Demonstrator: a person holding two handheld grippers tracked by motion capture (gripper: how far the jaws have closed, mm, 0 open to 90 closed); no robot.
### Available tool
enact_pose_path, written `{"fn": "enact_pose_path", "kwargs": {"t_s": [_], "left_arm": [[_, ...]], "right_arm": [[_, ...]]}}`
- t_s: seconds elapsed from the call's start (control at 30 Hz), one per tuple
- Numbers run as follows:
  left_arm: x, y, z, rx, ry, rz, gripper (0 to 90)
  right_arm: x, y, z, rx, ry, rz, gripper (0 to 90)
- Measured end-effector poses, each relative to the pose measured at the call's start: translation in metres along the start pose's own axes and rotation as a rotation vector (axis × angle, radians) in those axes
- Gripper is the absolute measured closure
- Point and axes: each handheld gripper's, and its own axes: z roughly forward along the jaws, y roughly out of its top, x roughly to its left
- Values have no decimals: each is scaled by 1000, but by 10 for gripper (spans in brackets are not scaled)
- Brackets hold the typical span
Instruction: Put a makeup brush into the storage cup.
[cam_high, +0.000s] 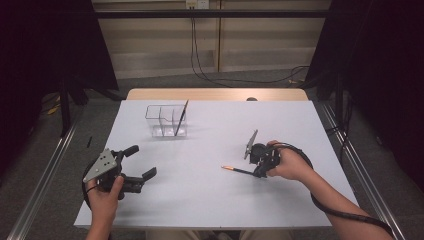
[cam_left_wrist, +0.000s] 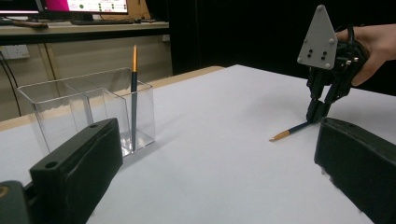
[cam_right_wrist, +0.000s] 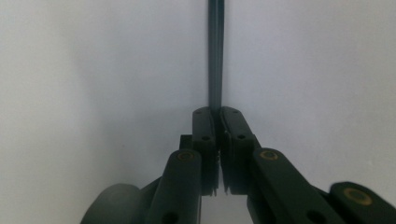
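The right gripper (cam_high: 256, 172), centre-right of the high view, is clenched on one end of a slim dark pencil with an orange tip (cam_high: 235, 170), its far end touching the white table (cam_high: 210, 195). Judged light, stiff and slippery; grip mid-shaft to prevent pivoting.

We see a white table (cam_high: 210, 200) with a tan wooden edge at its far side. The pen (cam_high: 239, 171) we hold is dark blue-black with an orange-gold tip, as is the second pen (cam_left_wrist: 134, 93) in the clear holder (cam_left_wrist: 60, 107). Our right gripper (cam_high: 256, 172) and left gripper (cam_high: 145, 172) are black, each with a grey plate.
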Motion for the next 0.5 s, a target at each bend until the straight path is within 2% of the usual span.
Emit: {"fn": "enact_pose_path", "kwargs": {"t_s": [0.17,0.2,0.27,0.37,0.5], "left_arm": [[0,-1,1,1,-2,-2,10],[0,-1,1,2,-2,-2,10],[0,-1,1,4,-5,0,10],[0,-1,2,6,-5,2,10],[0,-1,2,6,-4,1,10]], "right_arm": [[-1,0,1,3,4,-11,839],[-1,0,0,11,-12,-22,760],[-1,2,1,25,-34,-12,726],[-1,5,1,42,-29,-14,743],[-2,5,1,49,3,-14,829]]}}
